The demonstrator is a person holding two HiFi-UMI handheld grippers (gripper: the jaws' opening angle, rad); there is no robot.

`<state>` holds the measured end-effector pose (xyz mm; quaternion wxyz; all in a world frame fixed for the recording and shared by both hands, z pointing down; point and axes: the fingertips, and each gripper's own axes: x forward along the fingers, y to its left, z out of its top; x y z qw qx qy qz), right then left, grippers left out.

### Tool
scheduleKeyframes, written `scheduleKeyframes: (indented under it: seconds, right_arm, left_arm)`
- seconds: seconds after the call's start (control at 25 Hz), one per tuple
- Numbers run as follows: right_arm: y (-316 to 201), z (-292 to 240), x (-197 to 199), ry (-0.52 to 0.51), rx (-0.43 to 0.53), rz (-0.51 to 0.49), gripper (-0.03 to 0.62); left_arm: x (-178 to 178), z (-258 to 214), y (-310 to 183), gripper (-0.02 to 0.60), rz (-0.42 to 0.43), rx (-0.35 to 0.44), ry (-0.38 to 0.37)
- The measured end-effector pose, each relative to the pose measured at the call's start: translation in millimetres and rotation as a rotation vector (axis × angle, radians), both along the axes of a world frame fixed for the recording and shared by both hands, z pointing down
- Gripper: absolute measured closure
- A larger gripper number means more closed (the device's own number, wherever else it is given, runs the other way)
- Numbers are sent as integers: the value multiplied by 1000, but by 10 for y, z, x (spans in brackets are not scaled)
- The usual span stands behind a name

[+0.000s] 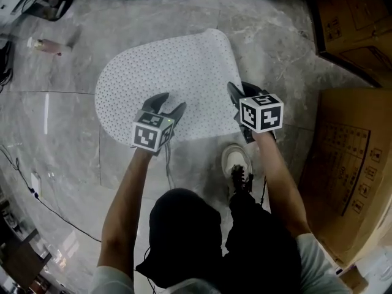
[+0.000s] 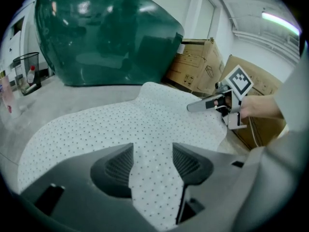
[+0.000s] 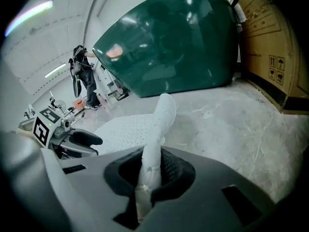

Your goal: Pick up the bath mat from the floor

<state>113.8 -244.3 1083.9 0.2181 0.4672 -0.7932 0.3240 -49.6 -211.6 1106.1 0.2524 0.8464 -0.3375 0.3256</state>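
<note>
A white perforated bath mat (image 1: 171,78) lies on the grey marble floor. My right gripper (image 1: 237,100) is shut on its right edge. In the right gripper view the pinched strip of mat (image 3: 161,117) rises folded between the pads (image 3: 150,170). My left gripper (image 1: 168,103) hangs over the mat's near part with its jaws wide apart. In the left gripper view the mat (image 2: 120,124) shows through the gap (image 2: 153,163), and the pads do not press on it. The right gripper (image 2: 203,104) shows there at the mat's far edge.
A large dark green tub (image 2: 111,37) stands beyond the mat. Cardboard boxes (image 1: 349,164) line the right side. The person's shoe (image 1: 236,161) stands at the mat's near right corner. A bottle (image 1: 46,45) and cables (image 1: 37,195) lie at the left.
</note>
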Motion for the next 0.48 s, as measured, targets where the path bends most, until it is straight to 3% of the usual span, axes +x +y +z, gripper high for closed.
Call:
scheduleKeyframes:
  seconds: [0.24,0.48]
  right_arm:
    - [-144,-359,-70,-40,-30,-52,559]
    - [-249,-1219,-158,-129,-83,-82,559]
  left_arm:
    - [-99,-380,-225,328,-47,-17,12]
    - [-223,-1220,-319,328,-140,-67,21]
